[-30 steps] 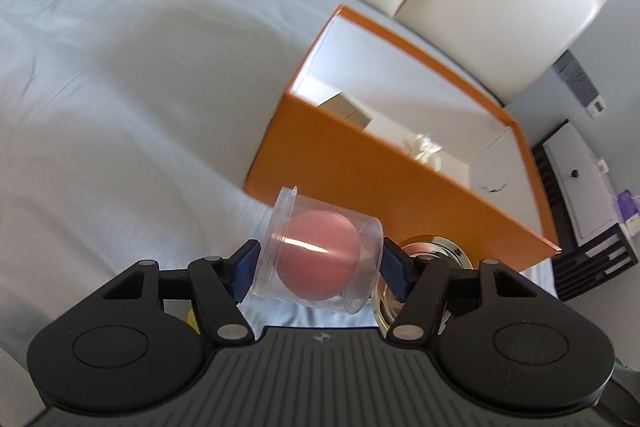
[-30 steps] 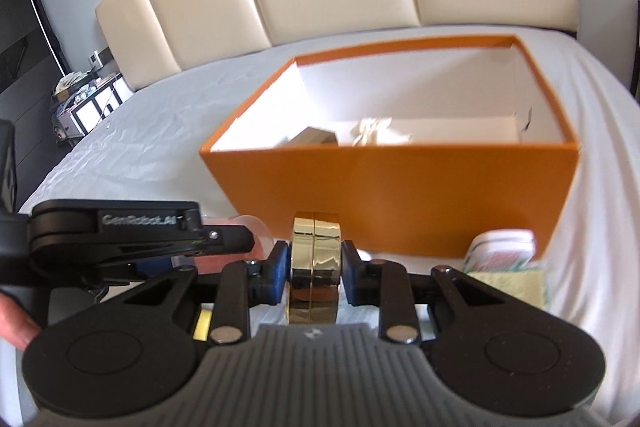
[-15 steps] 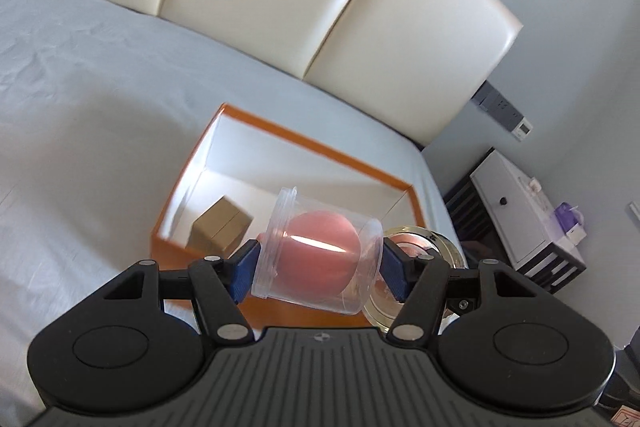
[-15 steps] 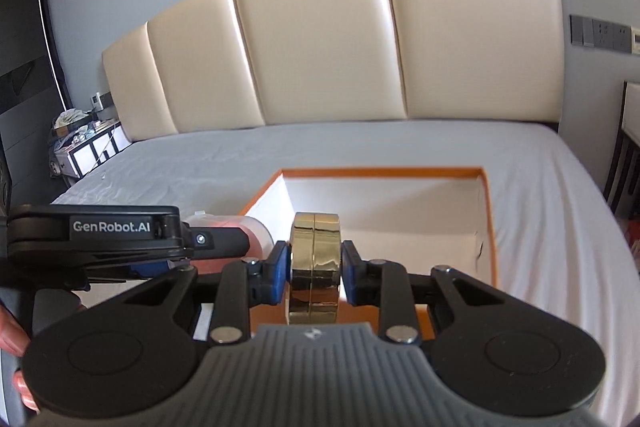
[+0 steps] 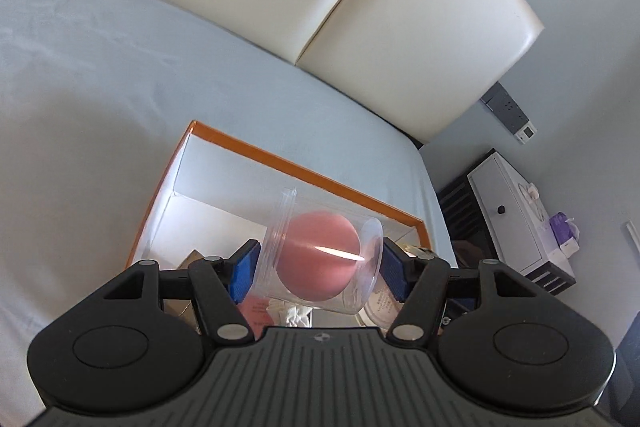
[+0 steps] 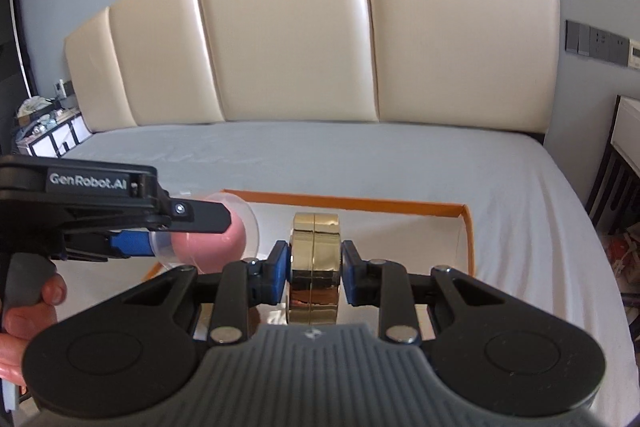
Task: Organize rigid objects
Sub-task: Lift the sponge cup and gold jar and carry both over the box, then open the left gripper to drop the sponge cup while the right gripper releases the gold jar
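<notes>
My left gripper point(image 5: 318, 263) is shut on a clear plastic jar point(image 5: 320, 257) that lies sideways between the blue pads with a pink ball inside. It hangs over the open orange box point(image 5: 304, 169), which has a white interior. My right gripper point(image 6: 314, 265) is shut on a round gold case point(image 6: 315, 267) held on edge, also over the orange box point(image 6: 360, 205). The left gripper point(image 6: 192, 227) and its jar point(image 6: 212, 247) appear at the left of the right wrist view, beside the gold case. A tan carton and white and pink items lie in the box, partly hidden.
The box sits on a bed with a grey sheet point(image 5: 100, 75), before a cream padded headboard point(image 6: 288, 39). A white bedside cabinet point(image 5: 516, 211) stands to the right of the bed. A person's hand point(image 6: 28, 303) holds the left gripper's handle.
Both grippers rose and moved forward together from in front of the box's near wall to above its opening. The jar and gold case stayed gripped throughout.
</notes>
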`<act>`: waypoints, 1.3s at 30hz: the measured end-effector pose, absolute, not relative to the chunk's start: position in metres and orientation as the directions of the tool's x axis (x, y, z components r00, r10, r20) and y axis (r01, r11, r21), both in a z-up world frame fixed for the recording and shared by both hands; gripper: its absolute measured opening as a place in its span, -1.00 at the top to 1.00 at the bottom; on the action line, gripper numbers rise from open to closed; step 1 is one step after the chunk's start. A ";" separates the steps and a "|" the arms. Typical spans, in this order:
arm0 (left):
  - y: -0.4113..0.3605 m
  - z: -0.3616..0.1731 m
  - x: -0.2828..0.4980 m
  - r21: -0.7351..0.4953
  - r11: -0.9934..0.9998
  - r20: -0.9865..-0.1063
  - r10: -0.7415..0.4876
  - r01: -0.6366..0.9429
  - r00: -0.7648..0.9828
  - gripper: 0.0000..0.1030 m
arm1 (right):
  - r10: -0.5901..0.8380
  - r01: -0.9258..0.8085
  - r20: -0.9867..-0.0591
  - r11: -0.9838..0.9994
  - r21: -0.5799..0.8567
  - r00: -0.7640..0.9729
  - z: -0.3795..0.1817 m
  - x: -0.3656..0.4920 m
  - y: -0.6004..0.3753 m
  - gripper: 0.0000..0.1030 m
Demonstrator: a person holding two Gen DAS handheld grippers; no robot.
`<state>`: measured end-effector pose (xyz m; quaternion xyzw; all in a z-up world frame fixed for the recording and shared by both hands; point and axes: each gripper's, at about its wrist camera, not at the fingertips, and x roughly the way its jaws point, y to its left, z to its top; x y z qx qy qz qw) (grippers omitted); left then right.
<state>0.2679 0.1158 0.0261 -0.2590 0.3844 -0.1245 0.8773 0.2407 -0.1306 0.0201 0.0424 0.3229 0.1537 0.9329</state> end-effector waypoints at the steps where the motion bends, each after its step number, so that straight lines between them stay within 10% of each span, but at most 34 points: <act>1: 0.116 0.022 0.274 -0.551 0.834 -0.615 -0.419 0.016 0.667 -0.41 | 0.310 -0.248 -0.602 0.951 0.187 0.736 0.015 0.248 -0.131 0.48; 22: 0.085 -0.030 0.322 -0.243 0.969 -0.779 -0.218 0.038 0.589 -0.42 | 0.240 -0.167 -0.765 0.971 0.173 0.598 -0.046 0.325 -0.114 0.48; 39: 0.086 -0.041 0.322 -0.258 0.966 -0.800 -0.229 0.026 0.554 -0.49 | 0.195 -0.079 -0.819 0.980 0.181 0.540 -0.058 0.334 -0.107 0.48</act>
